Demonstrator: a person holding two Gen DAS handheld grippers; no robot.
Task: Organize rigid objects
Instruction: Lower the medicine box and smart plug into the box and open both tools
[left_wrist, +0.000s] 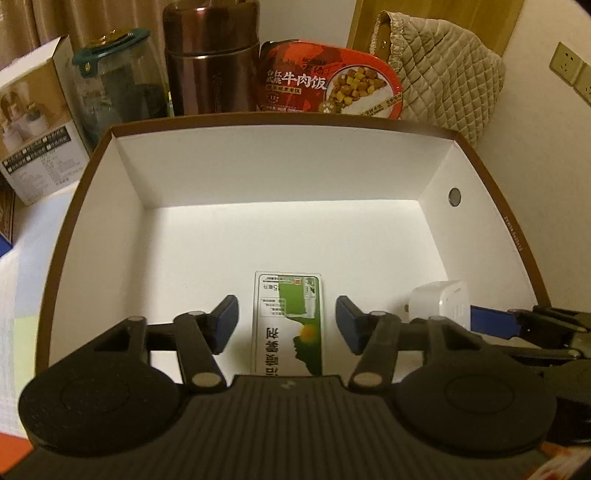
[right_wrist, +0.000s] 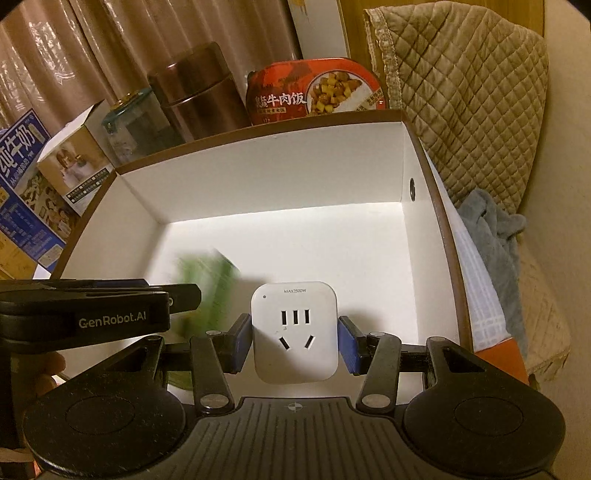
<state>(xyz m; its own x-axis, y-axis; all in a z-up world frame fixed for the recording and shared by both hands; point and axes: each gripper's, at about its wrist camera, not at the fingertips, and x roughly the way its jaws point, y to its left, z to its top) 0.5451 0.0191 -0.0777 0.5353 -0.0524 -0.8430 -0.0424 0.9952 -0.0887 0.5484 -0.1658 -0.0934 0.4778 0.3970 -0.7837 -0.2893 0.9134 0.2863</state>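
Note:
A large box with a brown rim (left_wrist: 280, 120) and white inside fills both views. On its floor lies a flat green and white packet (left_wrist: 287, 325), between the blue pads (left_wrist: 225, 325) of my left gripper (left_wrist: 287, 321). The pads stand clear of the packet on both sides, so the gripper is open. In the right wrist view the packet (right_wrist: 210, 288) is a green blur beside the left gripper (right_wrist: 110, 314). My right gripper (right_wrist: 295, 343) is shut on a white plug-in socket adapter (right_wrist: 295, 332), held low inside the box (right_wrist: 258, 129). The adapter (left_wrist: 439, 306) also shows at the right of the left wrist view.
Behind the box stand a glass jar (left_wrist: 118, 85), a brown flask (left_wrist: 210, 59) and a red ready-meal tub (left_wrist: 328, 81). A quilted cover (left_wrist: 439, 70) is at the back right, cartons (left_wrist: 33, 122) at the left, and a grey cloth (right_wrist: 491, 229) to the right.

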